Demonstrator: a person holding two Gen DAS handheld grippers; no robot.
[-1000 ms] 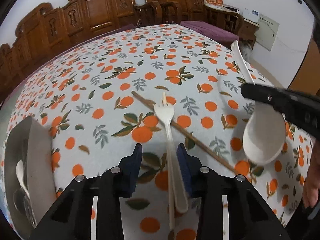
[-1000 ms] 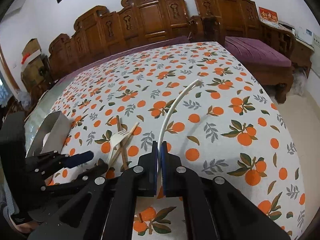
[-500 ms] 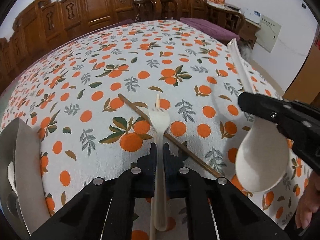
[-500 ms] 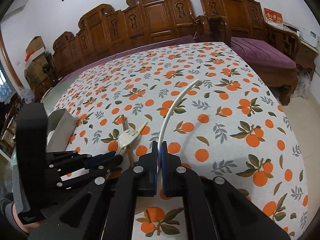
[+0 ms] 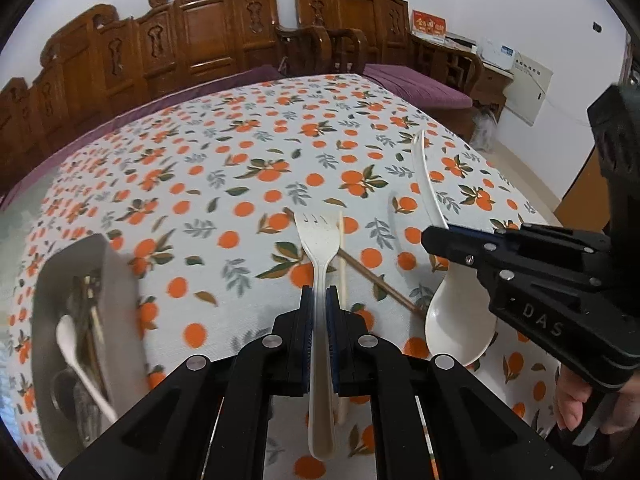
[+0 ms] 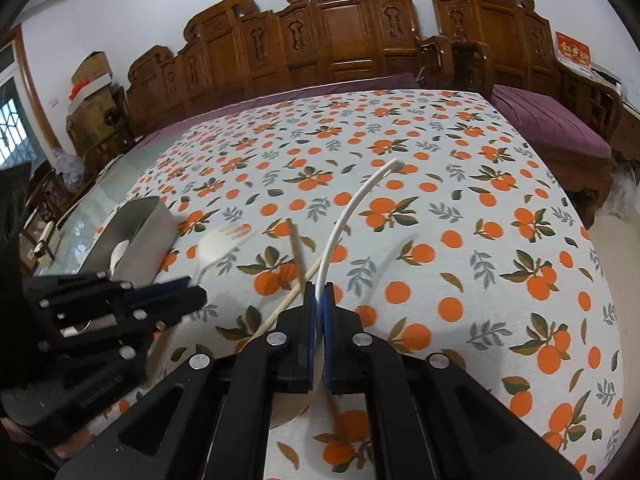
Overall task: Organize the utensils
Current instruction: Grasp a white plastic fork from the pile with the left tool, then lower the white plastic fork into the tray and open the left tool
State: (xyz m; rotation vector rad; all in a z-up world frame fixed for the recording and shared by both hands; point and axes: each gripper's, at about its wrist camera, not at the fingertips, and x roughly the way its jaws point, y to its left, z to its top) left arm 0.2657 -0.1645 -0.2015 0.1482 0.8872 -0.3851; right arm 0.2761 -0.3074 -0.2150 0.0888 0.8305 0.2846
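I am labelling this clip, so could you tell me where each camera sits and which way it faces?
Left wrist: on the left claw, facing across the table; fork clamped, right claw in view.
Right wrist: on the right claw, facing likewise; spoon clamped, left claw at left.
Shared: fork, chopsticks, metal tray.

forks: 1 (image 5: 318, 240) | large spoons: 1 (image 5: 456, 312) | chopsticks: 2 (image 5: 376, 280) | metal trays: 1 (image 5: 116, 276) | grippers: 2 (image 5: 319, 332) (image 6: 318, 332)
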